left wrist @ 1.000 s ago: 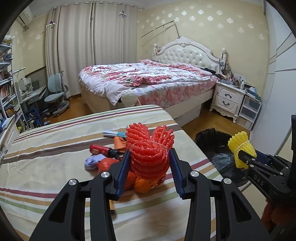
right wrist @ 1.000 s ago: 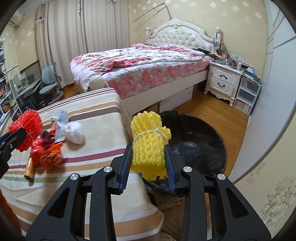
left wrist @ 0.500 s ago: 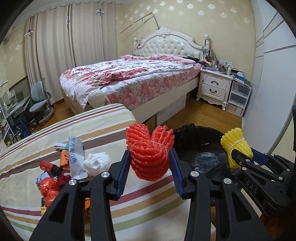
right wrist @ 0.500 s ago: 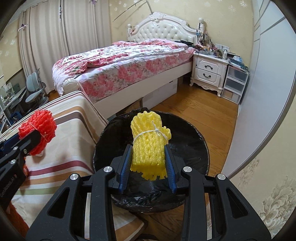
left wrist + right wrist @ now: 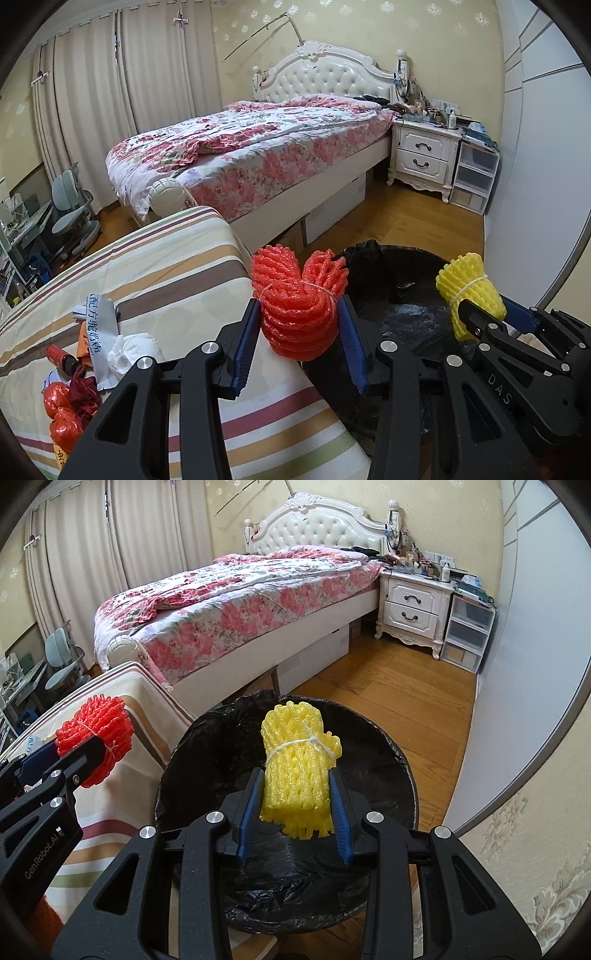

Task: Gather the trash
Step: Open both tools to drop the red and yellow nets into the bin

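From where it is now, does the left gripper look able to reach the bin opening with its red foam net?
Probably yes: the left gripper, shut on the red foam net, sits beside the black-lined trash bin, nothing between them.

walls: pale yellow, patterned | floor point(image 5: 388, 698): wood | bed point(image 5: 258, 147): floral quilt | nightstand point(image 5: 424, 155): white | curtains point(image 5: 122, 85): drawn

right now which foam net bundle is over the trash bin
The yellow foam net bundle, held in the right tongs, hangs over the black-lined bin. The red bundle, in the left tongs, sits at the striped table's edge.
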Tool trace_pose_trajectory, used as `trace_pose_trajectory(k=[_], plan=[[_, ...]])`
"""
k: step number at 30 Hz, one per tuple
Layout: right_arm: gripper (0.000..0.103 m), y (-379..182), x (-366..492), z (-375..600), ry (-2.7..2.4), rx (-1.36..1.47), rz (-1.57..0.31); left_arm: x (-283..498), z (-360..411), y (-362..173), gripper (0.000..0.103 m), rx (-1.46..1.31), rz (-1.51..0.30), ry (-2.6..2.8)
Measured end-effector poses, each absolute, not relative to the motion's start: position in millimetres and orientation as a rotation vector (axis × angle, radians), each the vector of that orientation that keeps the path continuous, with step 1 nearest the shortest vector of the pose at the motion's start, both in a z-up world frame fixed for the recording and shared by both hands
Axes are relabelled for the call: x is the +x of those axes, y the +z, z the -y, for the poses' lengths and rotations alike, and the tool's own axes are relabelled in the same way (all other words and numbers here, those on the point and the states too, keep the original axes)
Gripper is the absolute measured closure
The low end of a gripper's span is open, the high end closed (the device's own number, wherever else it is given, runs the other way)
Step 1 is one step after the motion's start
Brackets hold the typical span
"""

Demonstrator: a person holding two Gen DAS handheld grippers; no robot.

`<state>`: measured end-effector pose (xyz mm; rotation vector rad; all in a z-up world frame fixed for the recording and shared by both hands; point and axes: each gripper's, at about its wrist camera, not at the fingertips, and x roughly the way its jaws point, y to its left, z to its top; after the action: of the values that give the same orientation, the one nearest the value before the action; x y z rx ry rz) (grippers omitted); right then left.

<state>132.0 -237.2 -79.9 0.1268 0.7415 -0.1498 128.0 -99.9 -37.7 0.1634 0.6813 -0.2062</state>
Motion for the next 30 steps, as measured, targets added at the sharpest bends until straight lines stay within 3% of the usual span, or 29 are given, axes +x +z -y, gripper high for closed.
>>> trace_pose_trajectory(k=[5,9,12,19,30], plan=[[0.068,-84,137,242,-0.15,0.133,-0.755,133,103,-43,0.058,0.17,-0.696,-0.207],[0.059,-86,137,246,-0.158,0.15,-0.754,136,102,-45,0.036,0.17,-0.698,-0.195],[0.056,-86,138,249,-0.167,0.157,-0.752,137,100,-46,0.029,0.161,-0.703,-0.188],[0.049,-85,133,253,-0.186,0.164,-0.748,135,98,-45,0.025,0.152,-0.704,-0.181],[0.046,-82,120,242,-0.175,0.163,-0.752,118,75,-36,0.025,0.134,-0.7,-0.142]])
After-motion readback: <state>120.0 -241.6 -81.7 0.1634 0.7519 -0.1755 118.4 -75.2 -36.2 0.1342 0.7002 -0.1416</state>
